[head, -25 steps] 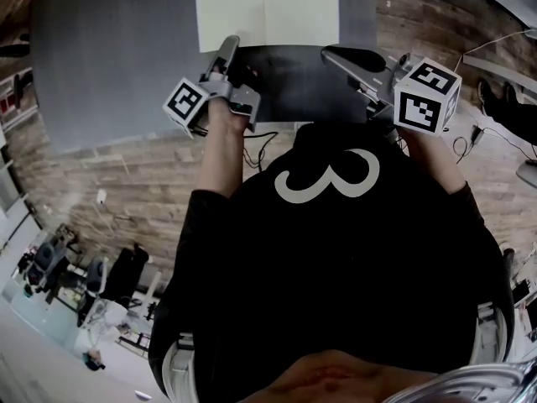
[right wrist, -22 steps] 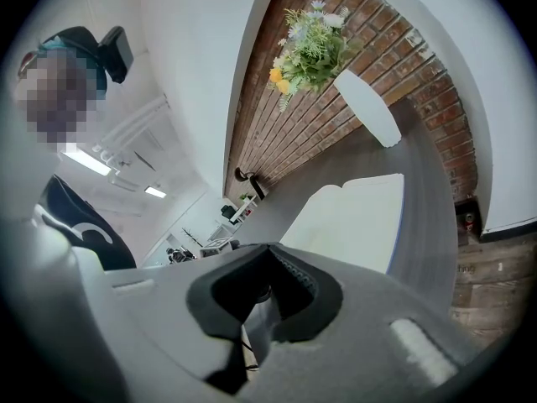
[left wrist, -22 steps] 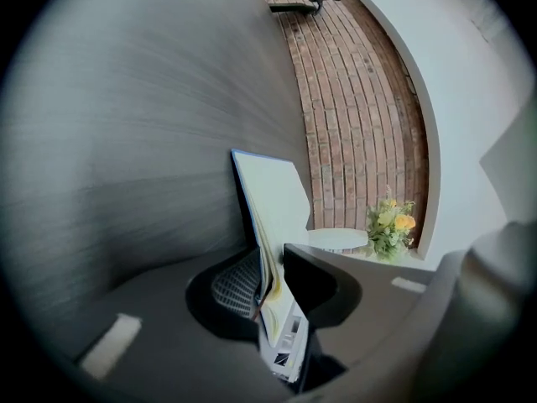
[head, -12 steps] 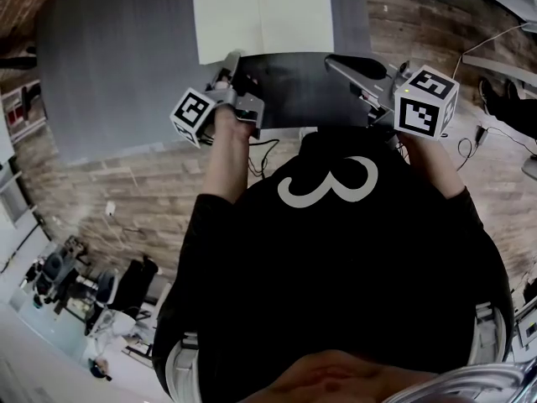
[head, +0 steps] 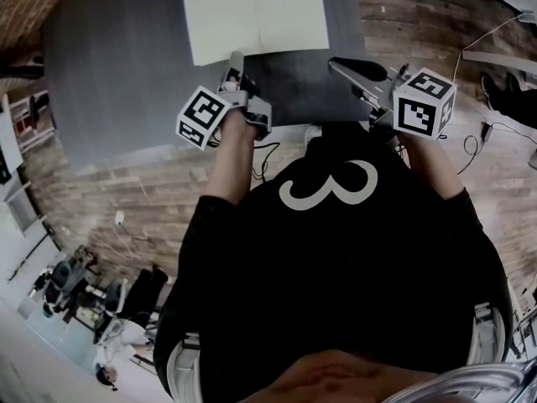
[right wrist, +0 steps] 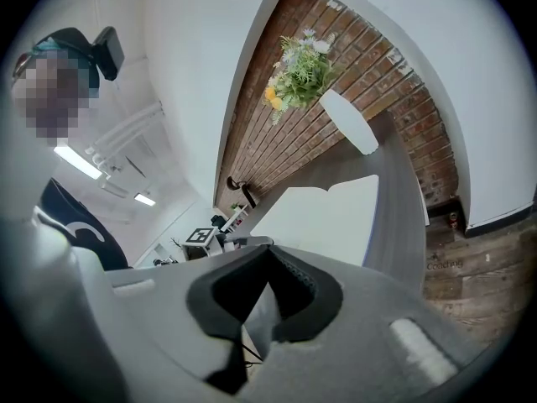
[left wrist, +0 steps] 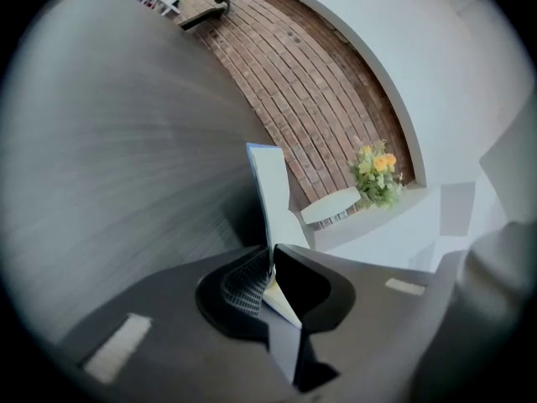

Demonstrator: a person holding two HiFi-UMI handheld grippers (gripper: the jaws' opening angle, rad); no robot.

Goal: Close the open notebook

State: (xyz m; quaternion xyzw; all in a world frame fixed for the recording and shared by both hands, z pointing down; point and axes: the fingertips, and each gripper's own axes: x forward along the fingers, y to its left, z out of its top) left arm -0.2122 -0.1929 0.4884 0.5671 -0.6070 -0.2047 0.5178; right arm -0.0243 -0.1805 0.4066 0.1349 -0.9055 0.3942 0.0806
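Note:
The open notebook (head: pixel 256 15) lies with its white pages up at the far side of the grey table (head: pixel 117 65). My left gripper (head: pixel 236 57) is at the near edge of its left half. In the left gripper view the jaws (left wrist: pixel 272 263) have just been closing and are shut on that edge, and the white, blue-edged leaf (left wrist: pixel 268 187) rises from between them. My right gripper (head: pixel 334 62) hovers over the table to the right of the notebook, jaws together with nothing between them (right wrist: pixel 268 250). The right gripper view shows the notebook (right wrist: pixel 323 212) ahead.
The table's near edge runs just in front of my body, with a wooden floor and a cable (head: pixel 262 151) below it. A bunch of flowers (right wrist: pixel 298 70) and a small round white table (right wrist: pixel 348 120) stand by the brick wall beyond.
The left gripper has rolled at the notebook's near edge, swinging its marker cube round. The right gripper has barely shifted.

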